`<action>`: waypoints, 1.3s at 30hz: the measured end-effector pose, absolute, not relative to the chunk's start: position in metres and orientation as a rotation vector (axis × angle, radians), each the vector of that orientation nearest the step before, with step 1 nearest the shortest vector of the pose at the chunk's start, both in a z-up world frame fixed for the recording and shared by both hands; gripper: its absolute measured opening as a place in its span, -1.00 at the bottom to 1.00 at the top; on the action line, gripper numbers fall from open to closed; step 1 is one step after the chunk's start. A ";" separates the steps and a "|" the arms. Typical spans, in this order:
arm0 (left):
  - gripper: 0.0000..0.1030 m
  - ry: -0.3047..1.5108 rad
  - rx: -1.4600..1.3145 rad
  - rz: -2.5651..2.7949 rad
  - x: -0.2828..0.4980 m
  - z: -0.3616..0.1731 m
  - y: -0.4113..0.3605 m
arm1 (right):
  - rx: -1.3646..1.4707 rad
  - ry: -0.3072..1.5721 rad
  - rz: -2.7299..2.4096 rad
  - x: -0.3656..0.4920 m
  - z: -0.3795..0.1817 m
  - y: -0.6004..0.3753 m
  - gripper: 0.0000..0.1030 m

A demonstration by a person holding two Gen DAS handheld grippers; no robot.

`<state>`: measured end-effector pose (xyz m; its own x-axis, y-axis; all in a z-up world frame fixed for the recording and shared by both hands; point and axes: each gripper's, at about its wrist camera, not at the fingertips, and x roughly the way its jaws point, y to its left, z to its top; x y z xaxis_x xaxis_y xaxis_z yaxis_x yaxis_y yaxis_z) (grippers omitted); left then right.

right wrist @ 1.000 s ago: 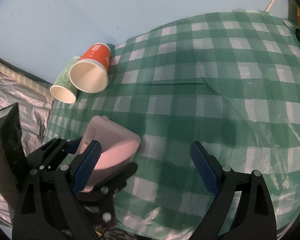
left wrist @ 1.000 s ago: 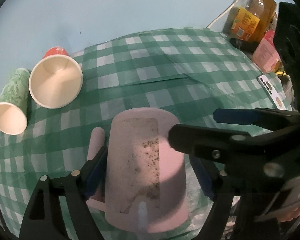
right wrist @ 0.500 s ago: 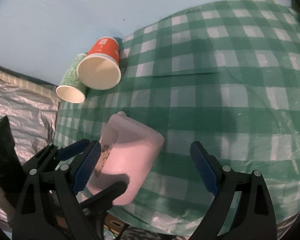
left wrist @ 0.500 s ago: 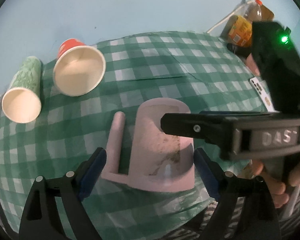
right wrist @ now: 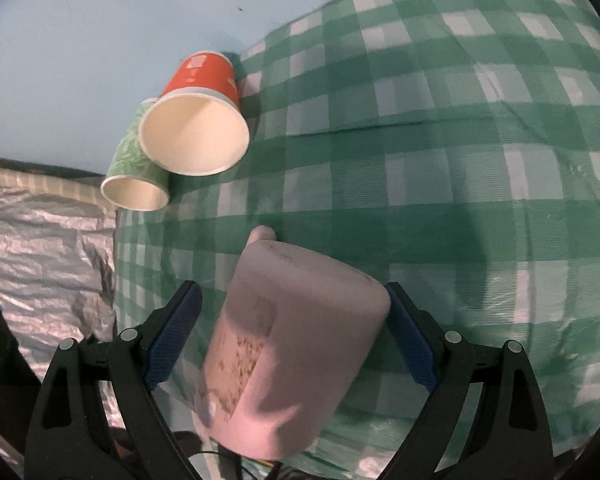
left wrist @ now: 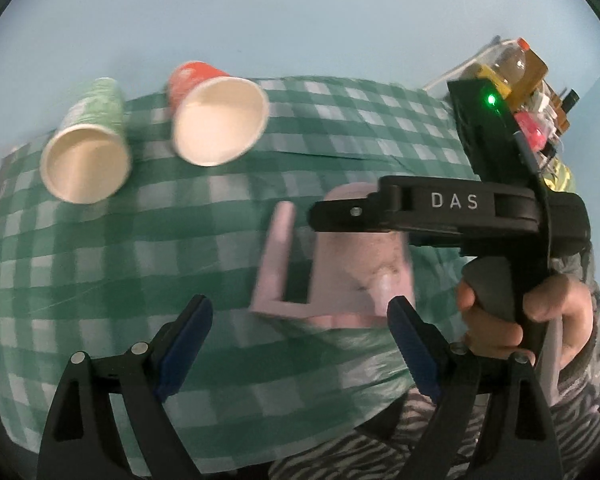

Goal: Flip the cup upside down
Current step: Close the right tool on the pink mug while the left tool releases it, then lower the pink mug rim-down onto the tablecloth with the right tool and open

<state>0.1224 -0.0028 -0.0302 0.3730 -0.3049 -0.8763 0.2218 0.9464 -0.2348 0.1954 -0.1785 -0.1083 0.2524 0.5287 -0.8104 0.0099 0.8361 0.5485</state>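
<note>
A pink mug (right wrist: 296, 344) with a speckled panel stands upside down near the table's front edge, base up; in the left wrist view (left wrist: 352, 276) its handle points left. My right gripper (right wrist: 292, 344) is open with its blue pads on either side of the mug, not squeezing it. It shows from the side in the left wrist view (left wrist: 420, 208). My left gripper (left wrist: 296, 348) is open and empty, pulled back in front of the mug.
A red paper cup (left wrist: 216, 116) and a green paper cup (left wrist: 88, 148) lie on their sides at the table's far left. The table has a green checked cloth (right wrist: 420, 168). A bottle (left wrist: 516, 68) and clutter stand at the far right. Silver sheeting (right wrist: 40, 248) lies left of the table.
My left gripper has let go of the mug and pulled back and up. My right gripper has moved in so that the mug stands between its fingers.
</note>
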 end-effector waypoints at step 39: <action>0.76 0.947 -0.290 -0.147 0.100 -0.045 0.048 | -0.053 0.720 0.401 0.136 -0.034 -0.142 0.42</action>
